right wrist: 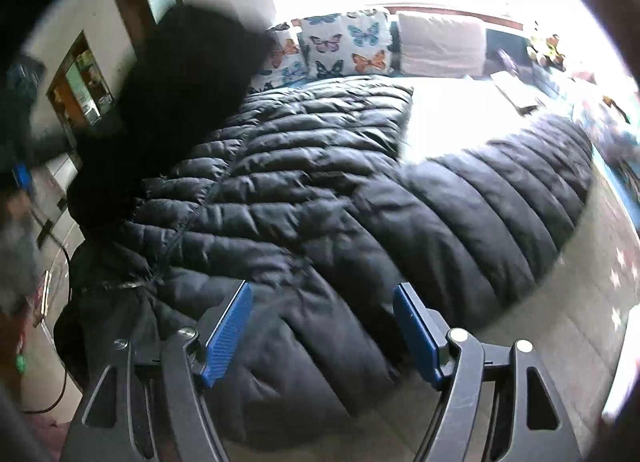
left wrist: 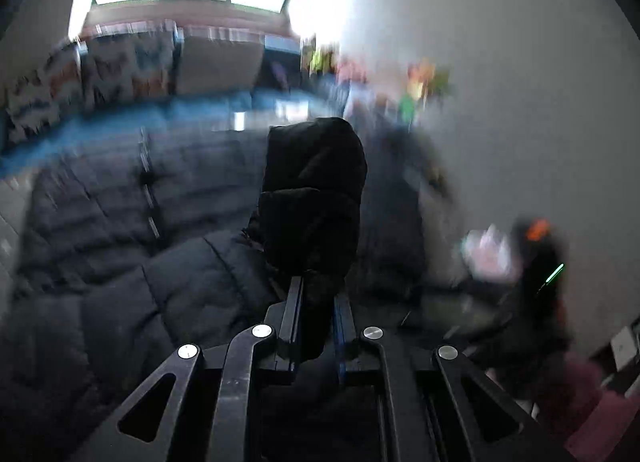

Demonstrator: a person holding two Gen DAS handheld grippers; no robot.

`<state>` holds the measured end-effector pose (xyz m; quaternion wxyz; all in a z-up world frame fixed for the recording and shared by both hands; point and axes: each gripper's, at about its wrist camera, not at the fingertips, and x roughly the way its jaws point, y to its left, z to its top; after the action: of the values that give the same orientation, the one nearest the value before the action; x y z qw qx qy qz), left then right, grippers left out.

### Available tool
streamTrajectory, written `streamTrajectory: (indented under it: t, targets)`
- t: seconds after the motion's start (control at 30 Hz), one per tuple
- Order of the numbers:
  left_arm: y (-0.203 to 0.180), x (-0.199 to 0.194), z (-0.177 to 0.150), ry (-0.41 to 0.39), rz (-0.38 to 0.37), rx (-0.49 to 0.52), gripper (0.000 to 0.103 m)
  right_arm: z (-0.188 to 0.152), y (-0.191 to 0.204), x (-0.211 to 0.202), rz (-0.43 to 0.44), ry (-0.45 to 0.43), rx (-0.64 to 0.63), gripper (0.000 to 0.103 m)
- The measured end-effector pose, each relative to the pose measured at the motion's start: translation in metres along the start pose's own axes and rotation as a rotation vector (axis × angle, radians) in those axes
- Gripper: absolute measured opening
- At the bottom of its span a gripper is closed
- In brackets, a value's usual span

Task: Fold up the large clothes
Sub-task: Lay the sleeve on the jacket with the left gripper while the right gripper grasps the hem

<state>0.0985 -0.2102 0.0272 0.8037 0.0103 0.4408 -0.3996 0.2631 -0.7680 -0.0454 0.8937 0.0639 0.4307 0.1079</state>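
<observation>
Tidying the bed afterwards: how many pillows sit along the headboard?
3 visible in the right wrist view: a butterfly pillow, a second butterfly pillow to its left, partly behind the lifted black jacket part, and a plain pale pillow to the right. More may be hidden.

Left gripper (left wrist: 316, 326): black linkage arms, triangular cutouts, four round silver screw heads, blue strip along one finger. Right gripper (right wrist: 323, 328): same black frame, silver screws, ribbed blue pads (right wrist: 226, 336) on fingers.
</observation>
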Motion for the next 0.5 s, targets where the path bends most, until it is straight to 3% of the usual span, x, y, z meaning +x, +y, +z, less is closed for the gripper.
streamTrajectory:
  t: [0.1,0.2,0.27,0.33,0.4,0.5]
  targets:
    - [-0.006,0.046,-0.018,0.130,0.020,0.014,0.013,-0.007,-0.011,-0.005,0.005,-0.001,0.040,0.080]
    - [-0.014,0.053,-0.035,0.147,0.052,0.063,0.017,-0.007,-0.014,-0.010,0.034,-0.015,0.065,0.080]
    - [-0.025,0.048,-0.034,0.135,0.068,0.106,0.031,-0.001,-0.014,-0.014,0.064,-0.027,0.077,0.080]
    - [-0.022,0.040,-0.027,0.122,0.043,0.098,0.058,0.005,-0.012,-0.017,0.095,-0.038,0.079,0.080]
    - [-0.025,0.023,-0.023,0.074,0.031,0.114,0.069,0.012,-0.009,-0.018,0.131,-0.047,0.079,0.080]
    - [-0.017,-0.027,-0.019,0.013,0.051,0.173,0.075,0.023,0.004,-0.018,0.172,-0.055,0.055,0.080]
